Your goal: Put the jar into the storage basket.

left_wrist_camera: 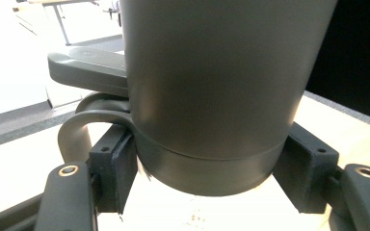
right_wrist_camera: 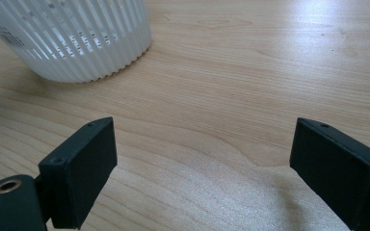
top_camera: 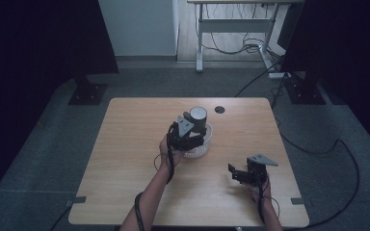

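Tumbler [top_camera: 198,118] position: we see the grey tumbler upright over the white slatted basket [top_camera: 203,147], which stands near the middle of the counter [top_camera: 125,159]. Whether the tumbler base touches the basket we cannot tell. In the left gripper view, the tumbler [left_wrist_camera: 217,82] has a curved handle [left_wrist_camera: 84,127] low on its side.

Left tool [top_camera: 189,137]: we find its jaws clamped on the lower body of the tumbler, one pad [left_wrist_camera: 118,166] pressed against each side.

Right tool [top_camera: 243,174]: we see it near the counter's front edge, well apart from the basket and to the right of it. In the right gripper view its jaws stand wide apart over bare wood, with nothing between them, and the basket [right_wrist_camera: 72,38] lies beyond them to the upper left.
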Demonstrator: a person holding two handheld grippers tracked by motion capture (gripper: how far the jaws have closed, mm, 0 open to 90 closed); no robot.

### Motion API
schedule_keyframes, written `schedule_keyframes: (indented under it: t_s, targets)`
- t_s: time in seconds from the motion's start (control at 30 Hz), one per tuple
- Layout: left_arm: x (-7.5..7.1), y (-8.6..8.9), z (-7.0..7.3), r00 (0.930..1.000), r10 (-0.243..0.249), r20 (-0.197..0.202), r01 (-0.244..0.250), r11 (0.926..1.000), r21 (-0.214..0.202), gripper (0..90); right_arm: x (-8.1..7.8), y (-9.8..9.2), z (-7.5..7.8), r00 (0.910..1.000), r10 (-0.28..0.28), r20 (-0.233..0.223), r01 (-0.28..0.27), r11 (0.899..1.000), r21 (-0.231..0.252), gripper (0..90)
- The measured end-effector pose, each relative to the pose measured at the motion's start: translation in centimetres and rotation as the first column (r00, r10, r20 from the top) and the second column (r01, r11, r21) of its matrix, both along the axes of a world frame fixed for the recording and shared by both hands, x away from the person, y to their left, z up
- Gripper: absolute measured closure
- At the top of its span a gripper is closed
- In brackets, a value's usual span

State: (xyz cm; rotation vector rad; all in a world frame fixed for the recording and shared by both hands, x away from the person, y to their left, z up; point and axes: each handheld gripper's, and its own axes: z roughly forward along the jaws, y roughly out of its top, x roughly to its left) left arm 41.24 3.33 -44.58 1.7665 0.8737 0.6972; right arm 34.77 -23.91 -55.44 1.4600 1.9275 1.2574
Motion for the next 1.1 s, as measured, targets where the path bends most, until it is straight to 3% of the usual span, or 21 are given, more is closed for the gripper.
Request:
schedule_keyframes:
  t_s: [1.1]
  targets:
    - [0.8, -0.8, -2.3, 0.9982, 0.013, -0.059, -0.011, 0.9989, 0.045, 30.4, 0.0, 0.0, 0.0, 1.0000, 0.003, -0.002, -0.003, 1.000, 0.002, 9.1]
